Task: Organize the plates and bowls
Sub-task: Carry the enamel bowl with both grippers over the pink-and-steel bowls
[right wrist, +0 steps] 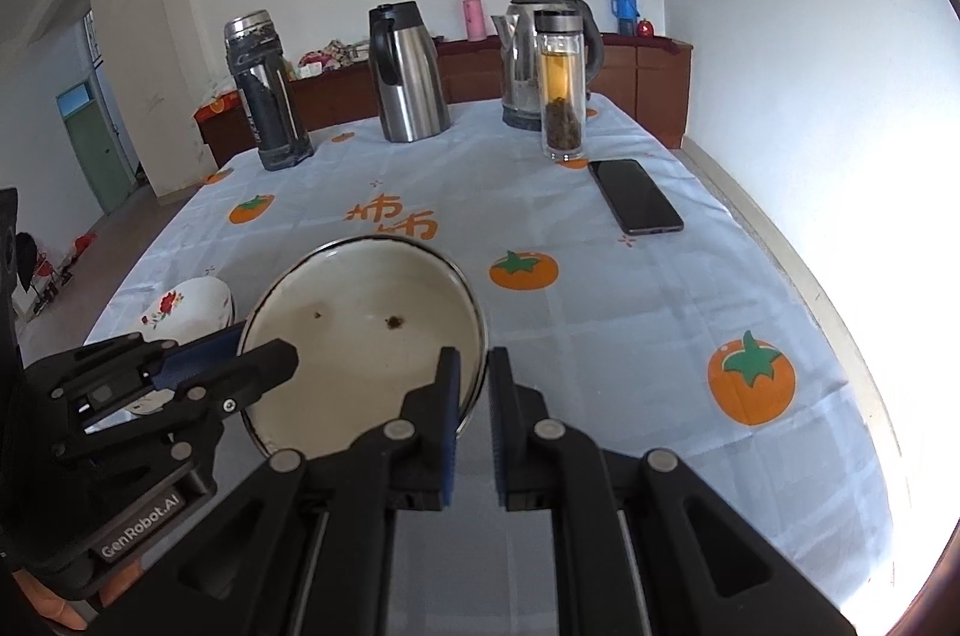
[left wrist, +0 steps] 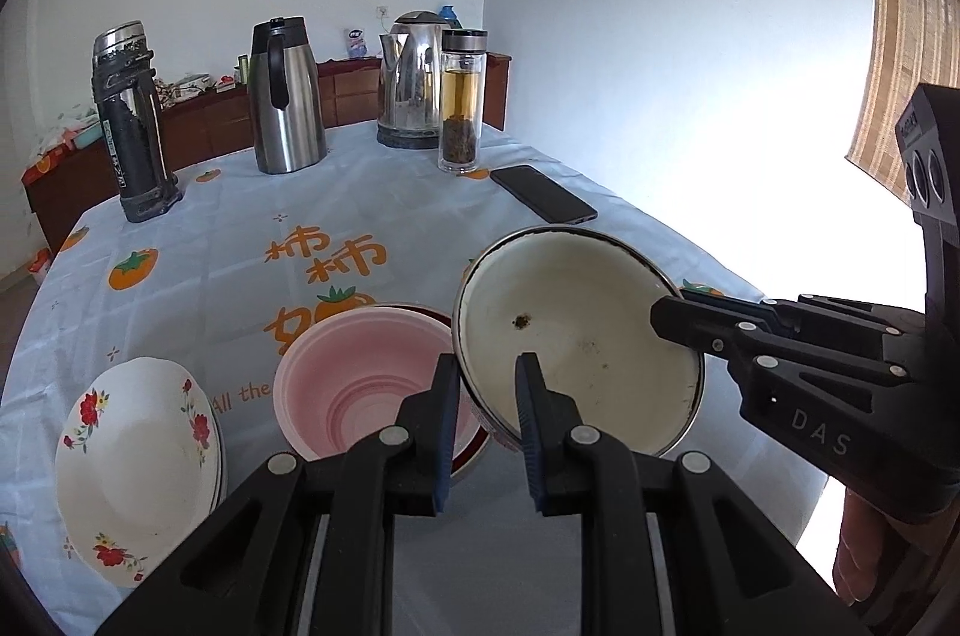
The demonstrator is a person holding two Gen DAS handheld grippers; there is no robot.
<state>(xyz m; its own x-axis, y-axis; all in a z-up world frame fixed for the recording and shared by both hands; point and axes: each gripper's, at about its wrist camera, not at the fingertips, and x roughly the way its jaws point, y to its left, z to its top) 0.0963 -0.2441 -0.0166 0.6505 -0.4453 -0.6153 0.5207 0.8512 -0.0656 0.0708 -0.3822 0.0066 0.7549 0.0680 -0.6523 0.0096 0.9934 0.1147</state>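
Your left gripper [left wrist: 487, 390] and right gripper [right wrist: 474, 384] each clamped the enamel bowl's [left wrist: 576, 336] rim; pink bowl [left wrist: 366, 372] partly hidden.

Phone [right wrist: 635, 204] right of bowl [right wrist: 360, 330]

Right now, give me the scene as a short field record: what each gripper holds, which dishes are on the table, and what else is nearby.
left gripper: shut on the rim of the white enamel bowl with a metal rim
right gripper: shut on the opposite rim of the same bowl
bowl state: tilted, held by both grippers, dark specks inside
pink collapsible bowl: on the table, beside the held bowl
white floral plates: stacked, further left
far end: black flask, steel jug, kettle, tea bottle
black phone: flat on the tablecloth
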